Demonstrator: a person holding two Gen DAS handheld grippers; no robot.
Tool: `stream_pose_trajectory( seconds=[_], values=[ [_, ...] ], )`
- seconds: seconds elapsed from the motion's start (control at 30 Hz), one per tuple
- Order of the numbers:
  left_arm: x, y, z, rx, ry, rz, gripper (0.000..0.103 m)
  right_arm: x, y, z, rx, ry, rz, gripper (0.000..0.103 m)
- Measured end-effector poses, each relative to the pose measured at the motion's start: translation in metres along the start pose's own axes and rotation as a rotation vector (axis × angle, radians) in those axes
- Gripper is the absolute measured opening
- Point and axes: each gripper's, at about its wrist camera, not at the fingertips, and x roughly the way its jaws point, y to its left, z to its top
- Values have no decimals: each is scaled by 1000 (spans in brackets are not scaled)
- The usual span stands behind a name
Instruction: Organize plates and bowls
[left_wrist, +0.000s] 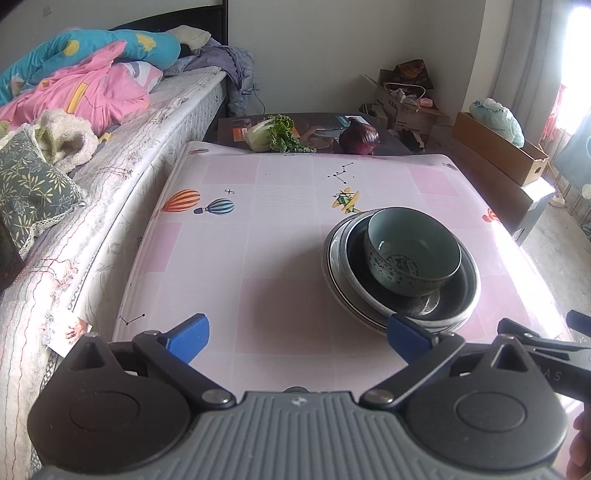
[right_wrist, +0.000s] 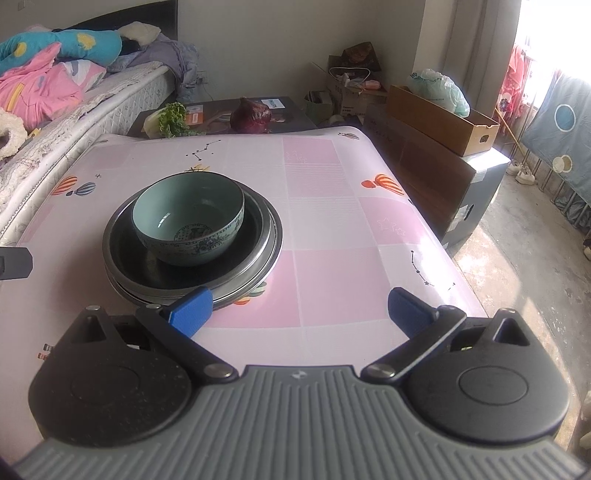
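Both pairs of blue fingers are spread wide and grasp nothing. On the left gripper (left_wrist: 297, 338), one finger hangs over bare cloth while the other finger (left_wrist: 406, 336) sits just in front of the near rim of the stacked dishes; whether it touches the rim is hard to tell from this angle. On the right gripper (right_wrist: 299, 308), the left-hand finger (right_wrist: 192, 308) is likewise just at the near rim of the same stack, and the other finger is over open cloth.

A teal patterned bowl (left_wrist: 412, 251) stands upright inside a dark metal bowl (left_wrist: 454, 295), which rests on a pale plate (left_wrist: 334, 266) with a dark line round its rim. The stack sits on the counter (left_wrist: 240, 258), which is covered with a pink checked cloth printed with hot-air balloons, closer to the near edge than the far one.

Beyond the far edge, on a lower dark surface, lie a leafy green cabbage (left_wrist: 271, 134) and a purple cabbage (left_wrist: 360, 140), well apart from the stack. A bed (left_wrist: 122, 136) with pink and blue bedding runs along the counter's left edge. A cardboard box (right_wrist: 443, 118) holding a plastic bag stands off the right edge.
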Motion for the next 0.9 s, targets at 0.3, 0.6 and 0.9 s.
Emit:
stream_pose_trajectory(
  seconds=[0.3,0.6,0.9],
  values=[
    [0,-4,-3,-1,17,8,103,1,0,-4,11,19,3,102],
    [-1,-9,-6,5,32,-3,103,-1,5,-4,9,15,-9,102],
    [4,-12,-10,7,54,-11,103,0,7,-5,0,18,-19,102]
  ],
)
